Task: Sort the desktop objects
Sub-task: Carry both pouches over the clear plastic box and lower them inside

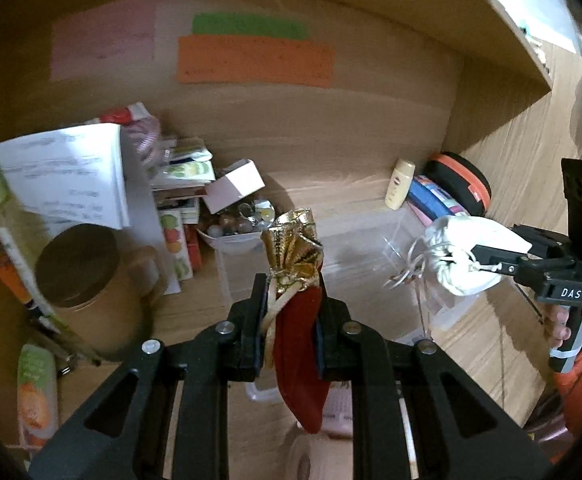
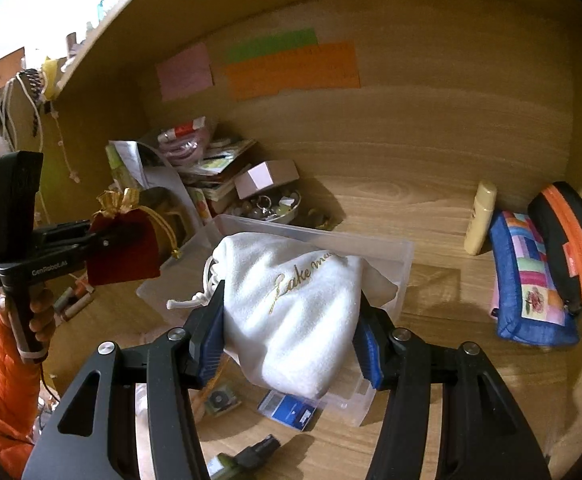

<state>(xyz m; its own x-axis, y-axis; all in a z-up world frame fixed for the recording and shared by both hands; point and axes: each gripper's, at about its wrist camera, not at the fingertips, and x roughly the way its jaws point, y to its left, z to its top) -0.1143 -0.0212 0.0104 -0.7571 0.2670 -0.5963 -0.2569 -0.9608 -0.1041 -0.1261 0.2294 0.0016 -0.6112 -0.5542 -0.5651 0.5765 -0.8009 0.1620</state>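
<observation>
My left gripper (image 1: 291, 320) is shut on a red velvet pouch with a gold top (image 1: 297, 344) and holds it in the air; the pouch also shows in the right wrist view (image 2: 125, 246). My right gripper (image 2: 291, 332) is shut on a white drawstring pouch with gold lettering (image 2: 295, 304), held above a clear plastic box (image 2: 401, 264). The white pouch also shows in the left wrist view (image 1: 471, 256), right of the clear box (image 1: 355, 256).
At the back left are stacked papers and books (image 1: 63, 176), a brown round tin (image 1: 79, 276), a bowl of trinkets (image 2: 271, 206) and a pink box (image 2: 265, 176). At the right are a cream bottle (image 2: 479, 218), a patchwork pouch (image 2: 531, 280) and a black-orange case (image 2: 567, 240).
</observation>
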